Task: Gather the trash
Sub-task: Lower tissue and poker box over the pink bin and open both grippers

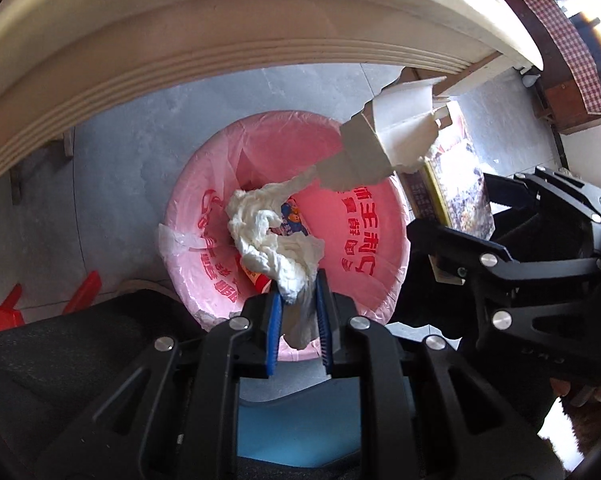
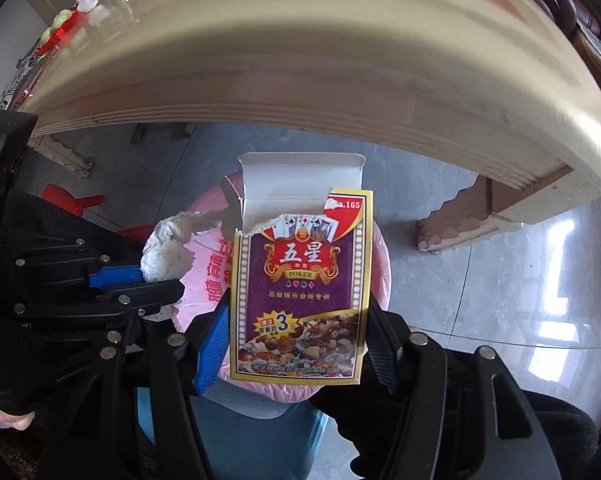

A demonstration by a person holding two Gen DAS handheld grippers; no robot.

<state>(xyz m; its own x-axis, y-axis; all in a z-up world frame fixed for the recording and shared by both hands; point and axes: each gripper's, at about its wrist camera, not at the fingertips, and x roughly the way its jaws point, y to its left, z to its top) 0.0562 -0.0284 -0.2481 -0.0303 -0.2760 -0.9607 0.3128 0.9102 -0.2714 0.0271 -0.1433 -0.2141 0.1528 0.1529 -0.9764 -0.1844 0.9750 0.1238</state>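
My left gripper (image 1: 298,300) is shut on a crumpled white tissue (image 1: 268,240) and holds it over a trash bin lined with a pink bag (image 1: 356,236) on the floor. My right gripper (image 2: 298,320) is shut on a torn, open playing-card box (image 2: 300,280) and holds it upright above the same bin (image 2: 380,276). The box also shows in the left wrist view (image 1: 396,136), to the right of the tissue. The tissue (image 2: 166,252) and the left gripper (image 2: 152,284) show at the left of the right wrist view. A colourful wrapper lies in the bin under the tissue.
A cream table edge (image 1: 228,52) arches above the bin in both views. Its carved leg (image 2: 460,224) stands right of the bin. Red plastic stool parts (image 1: 4,312) sit on the grey tiled floor at left. A blue seat (image 1: 296,424) lies below my grippers.
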